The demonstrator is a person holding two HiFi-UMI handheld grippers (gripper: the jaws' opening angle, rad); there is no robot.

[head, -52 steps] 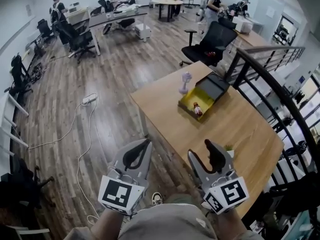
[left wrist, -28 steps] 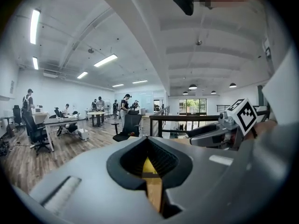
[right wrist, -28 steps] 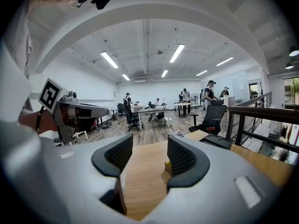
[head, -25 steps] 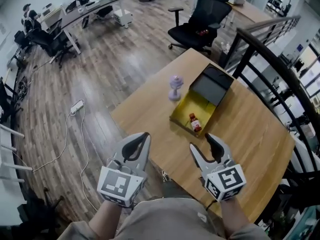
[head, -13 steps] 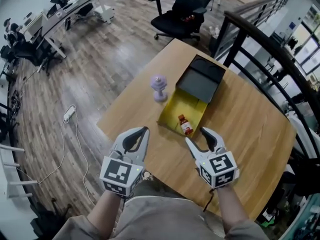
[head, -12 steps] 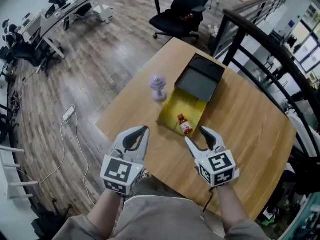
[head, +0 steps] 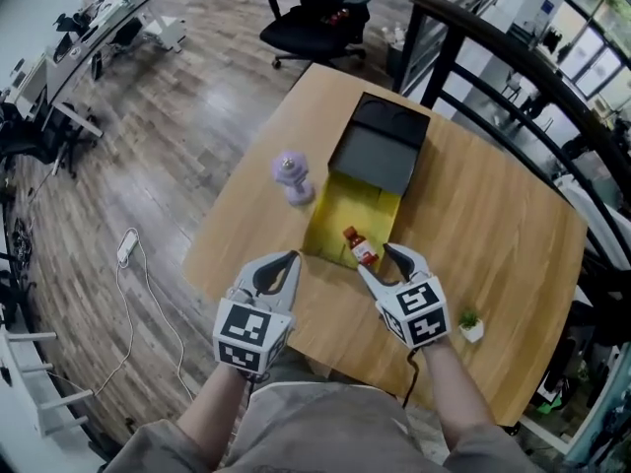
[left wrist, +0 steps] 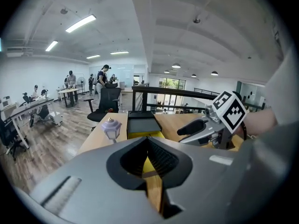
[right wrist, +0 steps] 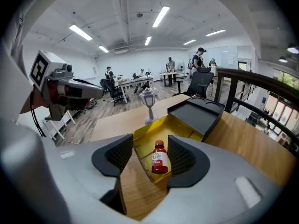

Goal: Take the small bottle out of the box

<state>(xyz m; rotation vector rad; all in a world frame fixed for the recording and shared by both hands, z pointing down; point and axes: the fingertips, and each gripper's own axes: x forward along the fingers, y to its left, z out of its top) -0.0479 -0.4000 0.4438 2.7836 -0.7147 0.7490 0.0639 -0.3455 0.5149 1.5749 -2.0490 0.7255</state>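
You're at a wooden table (head: 473,215) in an open office, with a black railing (head: 513,62) along its far side. A yellow box (head: 365,205) lies open on the table, its black lid (head: 380,146) folded back toward the far edge. The bottle (head: 360,247) lies on its side in the box's near end, cap pointing away from you.

Your right gripper (head: 383,261) hovers at that near end, jaws wide apart and empty, with the bottle lined up between them. Your left gripper (head: 279,267) hangs over the table's near edge, jaws closed together on nothing.

A lamp (head: 293,177) stands beside the box, toward the left edge. A small plant (head: 470,324) sits by the near edge.
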